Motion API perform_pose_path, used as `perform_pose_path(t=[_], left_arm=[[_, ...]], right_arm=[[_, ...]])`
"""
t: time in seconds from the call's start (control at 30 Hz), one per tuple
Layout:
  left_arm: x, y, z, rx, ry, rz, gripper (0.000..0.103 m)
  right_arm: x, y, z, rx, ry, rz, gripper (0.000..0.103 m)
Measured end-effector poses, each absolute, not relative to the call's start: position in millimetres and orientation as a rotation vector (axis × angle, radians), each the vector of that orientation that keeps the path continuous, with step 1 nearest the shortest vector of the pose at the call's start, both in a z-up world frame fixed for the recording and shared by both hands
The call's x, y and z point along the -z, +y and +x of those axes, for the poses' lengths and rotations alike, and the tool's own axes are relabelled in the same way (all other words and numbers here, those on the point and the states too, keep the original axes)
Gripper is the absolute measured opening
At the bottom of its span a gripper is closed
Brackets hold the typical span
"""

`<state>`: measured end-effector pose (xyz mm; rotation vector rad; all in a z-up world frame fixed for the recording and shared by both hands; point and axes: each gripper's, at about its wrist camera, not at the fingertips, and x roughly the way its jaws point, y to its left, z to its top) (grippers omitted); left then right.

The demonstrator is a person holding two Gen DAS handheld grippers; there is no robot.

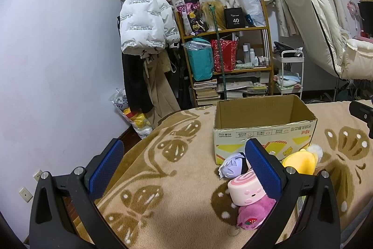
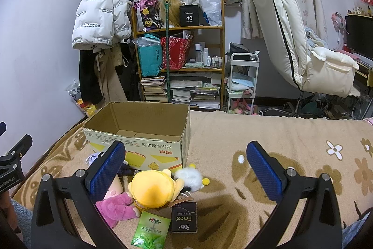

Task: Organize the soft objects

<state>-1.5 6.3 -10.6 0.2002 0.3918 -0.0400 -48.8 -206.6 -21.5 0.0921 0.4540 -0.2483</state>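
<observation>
An open cardboard box (image 1: 265,130) stands on the bed; it also shows in the right wrist view (image 2: 139,132), with nothing seen inside. In front of it lie a pink plush (image 1: 250,204), also in the right view (image 2: 116,208), a purple-haired doll (image 1: 232,165), a yellow plush (image 2: 151,189) with a white pompom (image 2: 188,177), a green tissue pack (image 2: 151,229) and a black tissue pack (image 2: 184,217). My left gripper (image 1: 185,169) is open and empty, its right finger over the pink plush. My right gripper (image 2: 186,172) is open and empty, just above the yellow plush.
The bed has a beige floral blanket (image 2: 268,132). Beyond its edge stand a cluttered wooden shelf (image 1: 223,67), a hanging white jacket (image 1: 144,18), a white cart (image 2: 242,78) and a cream recliner chair (image 2: 303,57). My left gripper's body (image 2: 14,160) shows at the right view's left edge.
</observation>
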Motion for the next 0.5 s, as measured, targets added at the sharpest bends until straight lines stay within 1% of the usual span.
perform_pose_path(t=[0.5], left_arm=[[10,5,-1,0.059,0.410,0.216,0.103]], right_arm=[[29,-194,-44,0.236,0.477,0.082,0.103]])
